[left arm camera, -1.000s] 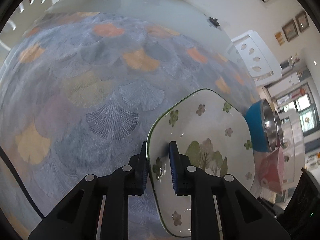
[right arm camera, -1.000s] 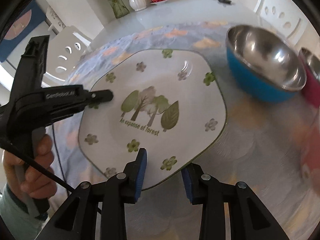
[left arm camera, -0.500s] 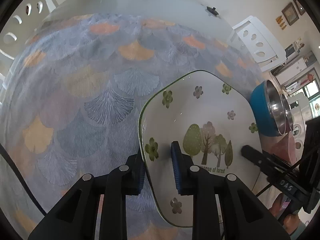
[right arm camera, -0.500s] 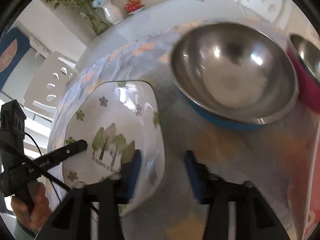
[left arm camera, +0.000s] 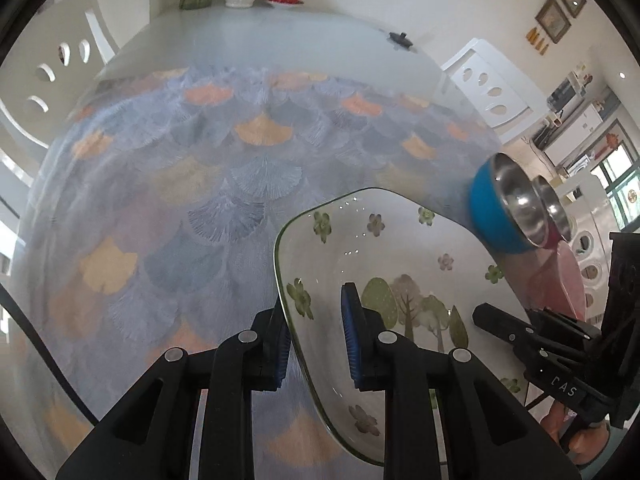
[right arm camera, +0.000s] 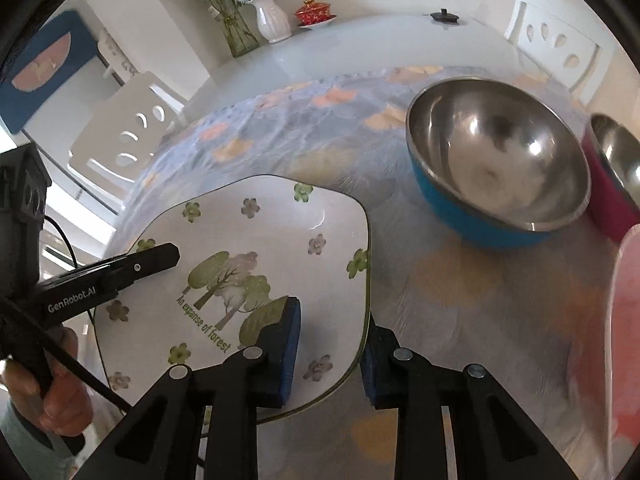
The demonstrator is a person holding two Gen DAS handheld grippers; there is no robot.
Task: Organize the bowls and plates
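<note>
A white plate with green trees and small flowers (left arm camera: 400, 256) lies on the patterned tablecloth; it also shows in the right wrist view (right arm camera: 248, 248). My left gripper (left arm camera: 314, 332) straddles the plate's left rim with its jaws apart. My right gripper (right arm camera: 332, 354) straddles the plate's near right rim, jaws apart, one finger above and one outside the edge. A blue bowl with a steel inside (right arm camera: 496, 160) stands right of the plate, and a red bowl (right arm camera: 612, 176) stands beside it. Both bowls show in the left wrist view (left arm camera: 504, 212).
A pink plate (right arm camera: 624, 340) is at the right edge. A white vase (right arm camera: 272, 20), a glass vase of flowers (right arm camera: 236, 28) and a red lidded cup (right arm camera: 314, 12) stand at the table's far end. White chairs (right arm camera: 132, 132) surround the table.
My left gripper has opened wider around the plate's rim. My right gripper swung toward the bowls, then came back and now straddles the plate's near right rim.
</note>
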